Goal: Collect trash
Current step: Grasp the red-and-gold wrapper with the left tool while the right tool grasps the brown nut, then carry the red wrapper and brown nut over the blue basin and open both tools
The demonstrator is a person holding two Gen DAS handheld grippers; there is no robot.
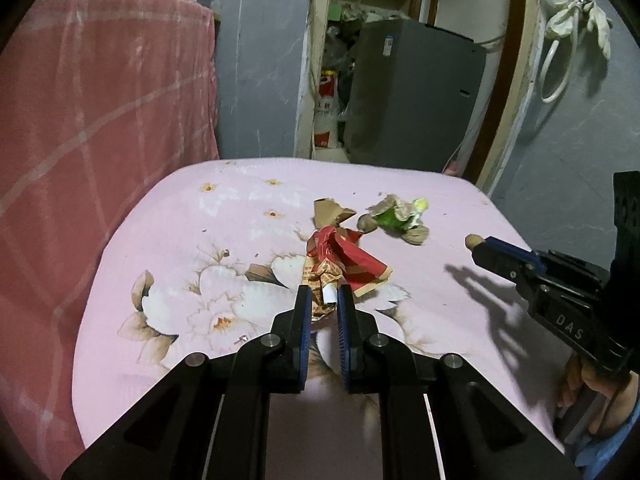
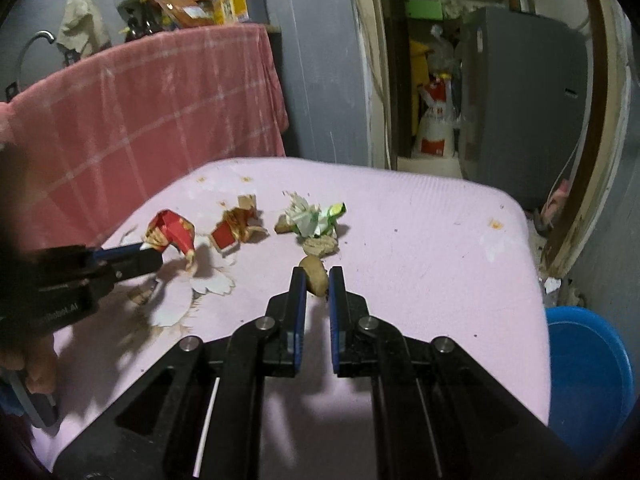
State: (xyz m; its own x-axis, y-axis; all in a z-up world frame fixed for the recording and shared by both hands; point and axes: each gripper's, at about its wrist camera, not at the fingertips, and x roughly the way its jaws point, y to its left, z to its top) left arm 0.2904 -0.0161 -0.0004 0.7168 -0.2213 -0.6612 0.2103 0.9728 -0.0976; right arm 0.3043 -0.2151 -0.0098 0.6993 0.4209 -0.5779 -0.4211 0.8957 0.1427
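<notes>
My left gripper (image 1: pixel 324 300) is shut on a crumpled red and gold wrapper (image 1: pixel 344 264), which hangs from its tips over the pink flowered table (image 1: pixel 168 216). From the right wrist view, the same left gripper (image 2: pixel 140 256) comes in from the left with that red wrapper (image 2: pixel 172 236). My right gripper (image 2: pixel 317 278) is shut on a small brown lump (image 2: pixel 315 278); it shows at the right as the right gripper (image 1: pixel 474 244). On the table lie another red wrapper scrap (image 2: pixel 232 232), a green and white crumpled wrapper (image 2: pixel 316 218) and a brown lump (image 2: pixel 320 246).
A blue basin (image 2: pixel 588 364) stands on the floor past the table's right edge. A pink checked cloth (image 1: pixel 100 120) covers furniture on the left. Behind the table, a doorway holds a grey appliance (image 1: pixel 412 92) and bags. A torn brown paper (image 1: pixel 330 214) lies near the green wrapper (image 1: pixel 400 216).
</notes>
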